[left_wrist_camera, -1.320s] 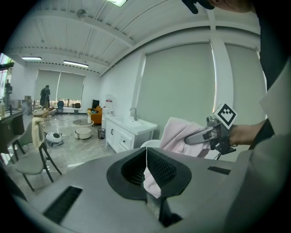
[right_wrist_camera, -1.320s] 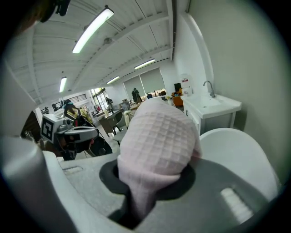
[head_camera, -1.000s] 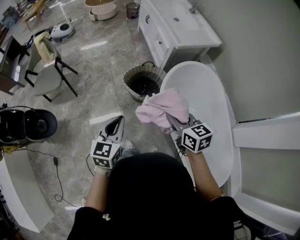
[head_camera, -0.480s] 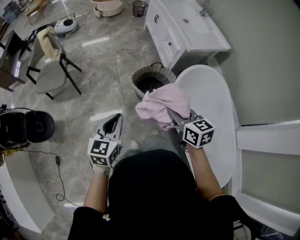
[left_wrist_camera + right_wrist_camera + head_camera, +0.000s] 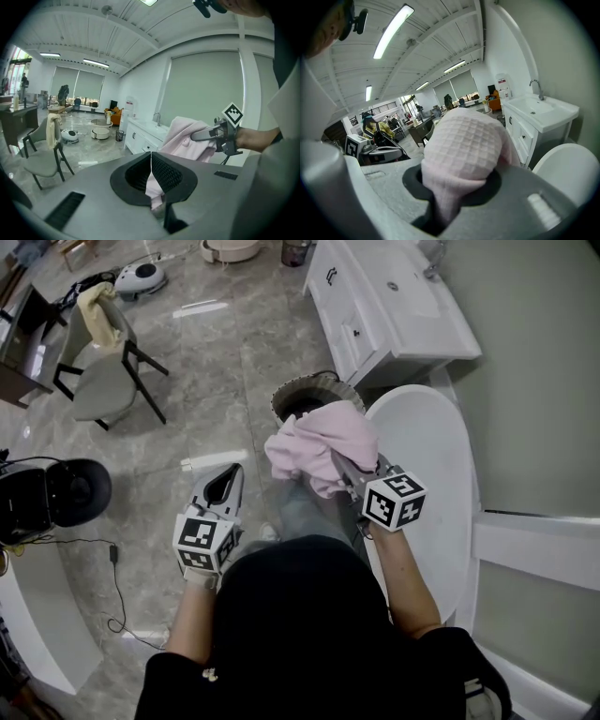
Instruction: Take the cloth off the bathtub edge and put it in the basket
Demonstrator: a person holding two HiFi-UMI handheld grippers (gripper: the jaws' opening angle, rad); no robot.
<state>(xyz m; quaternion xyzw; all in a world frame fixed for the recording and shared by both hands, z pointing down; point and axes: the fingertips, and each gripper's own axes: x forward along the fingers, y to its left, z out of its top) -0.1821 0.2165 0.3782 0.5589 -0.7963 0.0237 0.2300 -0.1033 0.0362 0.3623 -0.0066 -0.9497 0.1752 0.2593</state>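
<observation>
My right gripper (image 5: 345, 468) is shut on a bunched pink waffle cloth (image 5: 317, 444), which is held in the air over the floor. The cloth's far edge overlaps the near rim of the round dark basket (image 5: 298, 395), which stands on the floor beside the white bathtub (image 5: 433, 451). In the right gripper view the cloth (image 5: 464, 145) bulges out of the jaws and hides their tips. My left gripper (image 5: 223, 482) hangs lower left of the cloth, apart from it, its jaws together and holding nothing. The left gripper view shows its tips (image 5: 151, 153) meeting, with the cloth (image 5: 187, 138) beyond them.
A white vanity with a sink (image 5: 394, 296) stands just behind the basket and tub. A grey chair (image 5: 103, 381), a robot vacuum (image 5: 141, 277) and a black appliance (image 5: 56, 493) with a floor cable (image 5: 112, 587) are to the left.
Both grippers have moved forward towards the basket, the right one carrying the cloth. The cloth now reaches the basket's near rim; before it was short of it.
</observation>
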